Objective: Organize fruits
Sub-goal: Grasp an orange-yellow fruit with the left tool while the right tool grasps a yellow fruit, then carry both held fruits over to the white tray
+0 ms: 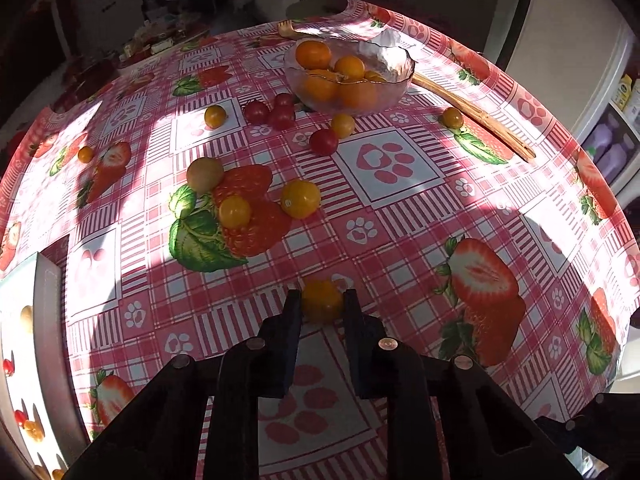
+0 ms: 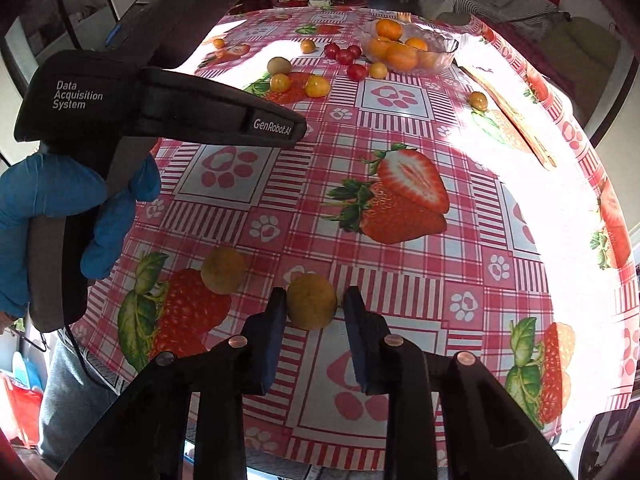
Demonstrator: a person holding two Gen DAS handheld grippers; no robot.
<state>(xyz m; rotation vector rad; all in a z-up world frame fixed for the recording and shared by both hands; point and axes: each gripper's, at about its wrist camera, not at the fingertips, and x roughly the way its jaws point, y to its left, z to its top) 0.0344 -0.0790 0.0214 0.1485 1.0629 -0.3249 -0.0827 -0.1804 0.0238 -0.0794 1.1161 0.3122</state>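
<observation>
My left gripper [image 1: 322, 294] is shut on a small orange-yellow tomato [image 1: 322, 304] that sits on the strawberry-print tablecloth [image 1: 400, 240]. My right gripper [image 2: 314, 292] is shut on a dull yellow-green round fruit [image 2: 312, 302] near the table's front edge. A second fruit of that kind [image 2: 223, 270] lies just to its left. Farther back, a glass bowl [image 1: 396, 60] holds several oranges [image 1: 313, 55]. Loose yellow tomatoes [image 1: 300, 199], red cherry tomatoes [image 1: 324, 142] and a brownish fruit [image 1: 205, 175] are scattered before the bowl.
A white box [image 1: 44, 320] with small fruits in it stands at the left edge in the left wrist view. A long wooden utensil [image 1: 476, 114] lies right of the bowl. A blue-gloved hand [image 2: 48, 196] holds the other gripper's black body [image 2: 160, 108] at the left.
</observation>
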